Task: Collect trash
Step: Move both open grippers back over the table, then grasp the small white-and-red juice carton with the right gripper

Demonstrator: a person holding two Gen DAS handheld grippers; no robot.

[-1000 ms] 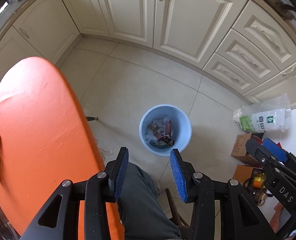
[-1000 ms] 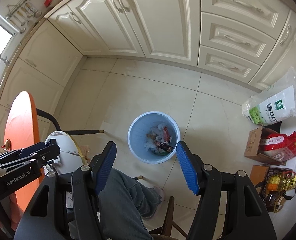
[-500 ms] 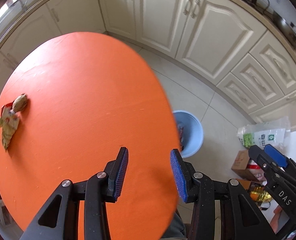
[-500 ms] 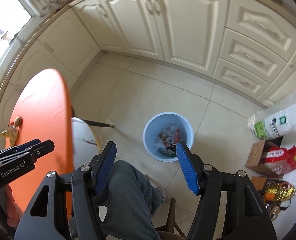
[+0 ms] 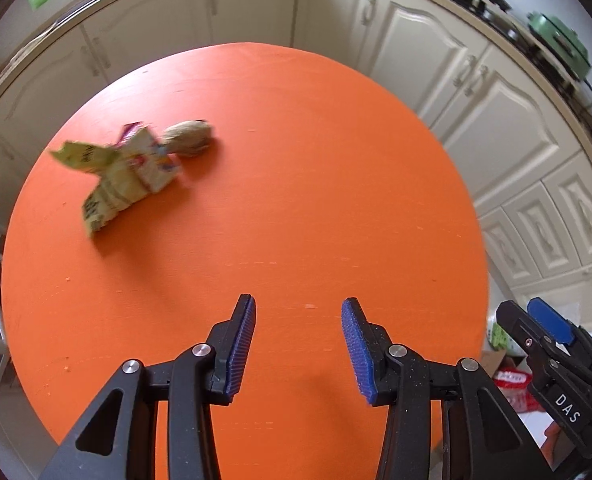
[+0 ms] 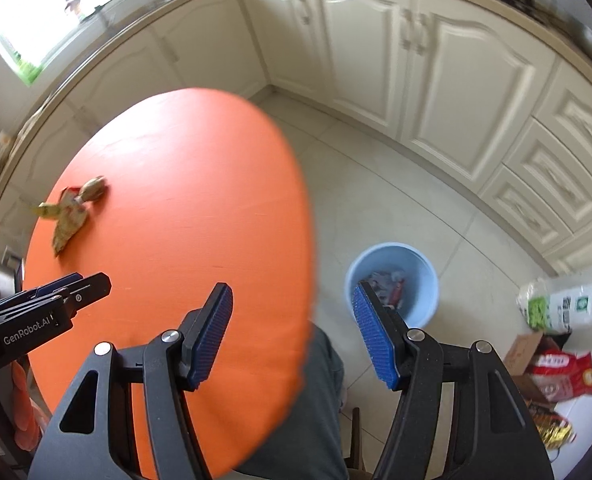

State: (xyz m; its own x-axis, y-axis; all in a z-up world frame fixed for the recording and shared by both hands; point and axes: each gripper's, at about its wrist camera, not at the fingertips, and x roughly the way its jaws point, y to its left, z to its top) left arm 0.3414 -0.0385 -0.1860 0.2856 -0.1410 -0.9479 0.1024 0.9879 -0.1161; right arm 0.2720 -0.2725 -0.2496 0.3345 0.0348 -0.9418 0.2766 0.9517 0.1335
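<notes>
On the round orange table [image 5: 296,200] lie crumpled yellow snack wrappers [image 5: 124,176] and a brown crumpled ball [image 5: 188,140], touching, at the far left; both also show in the right wrist view, wrappers [image 6: 66,216]. My left gripper [image 5: 298,344] is open and empty over the table's near part, well short of the trash. My right gripper [image 6: 292,332] is open and empty at the table's right edge [image 6: 304,240]. A light blue bin [image 6: 392,280] holding trash stands on the floor to the right.
Cream cabinets [image 6: 416,80] curve around the back. A white-green bag [image 6: 564,304], a cardboard box and red packets [image 6: 560,372] lie on the floor at right. My leg in grey trousers [image 6: 320,400] is below the table edge. The other gripper's body [image 5: 556,368] shows at right.
Both grippers swung left and up from the bin toward the table. The table now fills the left wrist view and the wrappers came closer. Both stayed open.
</notes>
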